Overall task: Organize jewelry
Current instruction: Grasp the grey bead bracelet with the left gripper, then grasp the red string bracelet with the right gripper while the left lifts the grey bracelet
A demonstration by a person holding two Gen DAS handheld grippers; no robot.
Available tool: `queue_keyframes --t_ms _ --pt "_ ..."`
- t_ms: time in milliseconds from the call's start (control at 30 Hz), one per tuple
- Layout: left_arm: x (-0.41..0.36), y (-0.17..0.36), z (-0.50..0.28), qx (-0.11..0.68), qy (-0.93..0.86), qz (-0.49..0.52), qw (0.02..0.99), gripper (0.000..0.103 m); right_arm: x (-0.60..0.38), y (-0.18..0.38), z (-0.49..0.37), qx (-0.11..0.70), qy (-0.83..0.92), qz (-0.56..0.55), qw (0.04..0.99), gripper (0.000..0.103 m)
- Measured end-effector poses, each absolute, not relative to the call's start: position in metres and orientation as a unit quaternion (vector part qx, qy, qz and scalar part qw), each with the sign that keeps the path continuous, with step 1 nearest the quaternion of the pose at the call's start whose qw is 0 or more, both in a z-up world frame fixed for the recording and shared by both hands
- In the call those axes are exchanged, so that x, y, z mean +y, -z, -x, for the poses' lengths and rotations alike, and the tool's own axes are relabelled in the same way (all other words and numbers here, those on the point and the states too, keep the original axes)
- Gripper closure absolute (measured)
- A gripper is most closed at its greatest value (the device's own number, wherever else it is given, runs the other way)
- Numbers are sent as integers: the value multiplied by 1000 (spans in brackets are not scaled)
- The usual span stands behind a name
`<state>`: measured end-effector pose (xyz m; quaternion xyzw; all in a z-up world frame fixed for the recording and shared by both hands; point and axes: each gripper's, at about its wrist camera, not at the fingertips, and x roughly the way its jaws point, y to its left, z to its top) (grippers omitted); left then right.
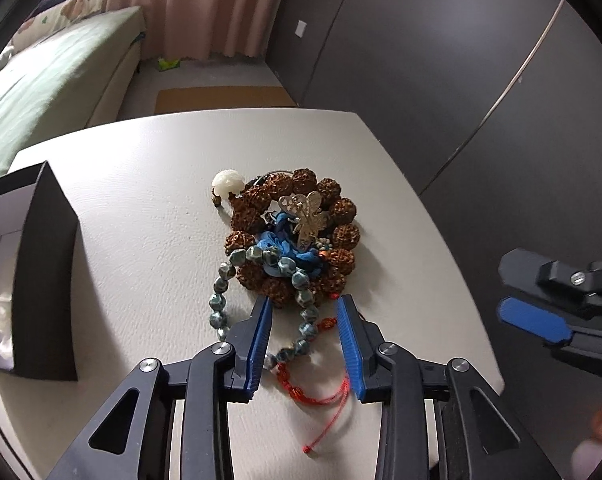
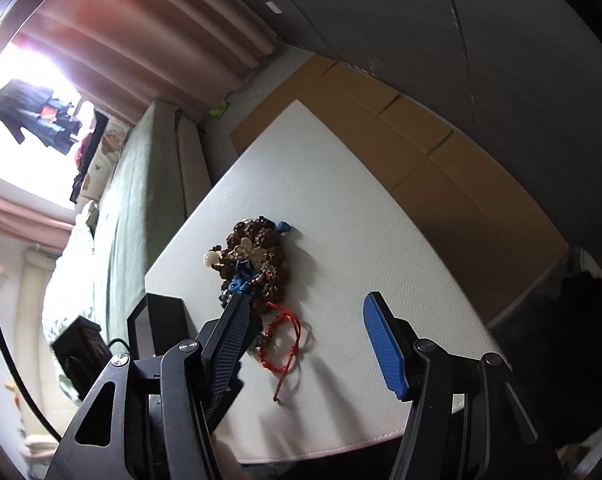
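A heap of jewelry lies mid-table: a brown rudraksha bead bracelet (image 1: pixel 341 216) with a white carved bead (image 1: pixel 228 182), a silver butterfly brooch (image 1: pixel 307 216), a blue cord (image 1: pixel 285 250), a teal bead strand (image 1: pixel 223 292) and a red string bracelet (image 1: pixel 301 390). My left gripper (image 1: pixel 304 306) is open just above the table, its fingertips on either side of the teal strand at the heap's near edge. My right gripper (image 2: pixel 305 312) is open and empty, tilted above the table's near edge; it also shows in the left wrist view (image 1: pixel 535 320). The heap appears in the right wrist view (image 2: pixel 257 264).
A black box (image 1: pixel 41 272) with a white inside stands open at the table's left; it shows in the right wrist view (image 2: pixel 161 320). The white table (image 1: pixel 141 216) ends close on the right. A bed (image 1: pixel 41 80) lies beyond it, a dark wall (image 1: pixel 461 60) to the right.
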<state>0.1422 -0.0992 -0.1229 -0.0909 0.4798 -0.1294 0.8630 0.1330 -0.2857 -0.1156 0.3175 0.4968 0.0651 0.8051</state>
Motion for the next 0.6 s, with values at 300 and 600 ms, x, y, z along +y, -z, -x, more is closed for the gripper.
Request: queue_keyframes --t_ms 300,600 --pt "-87 119 -144 475 128 95 866 93 -276 117 -140 504 -57 -293 810 43" --pt "-48 86 -131 440 128 149 876 94 -234 136 -147 538 -82 -241 804 43"
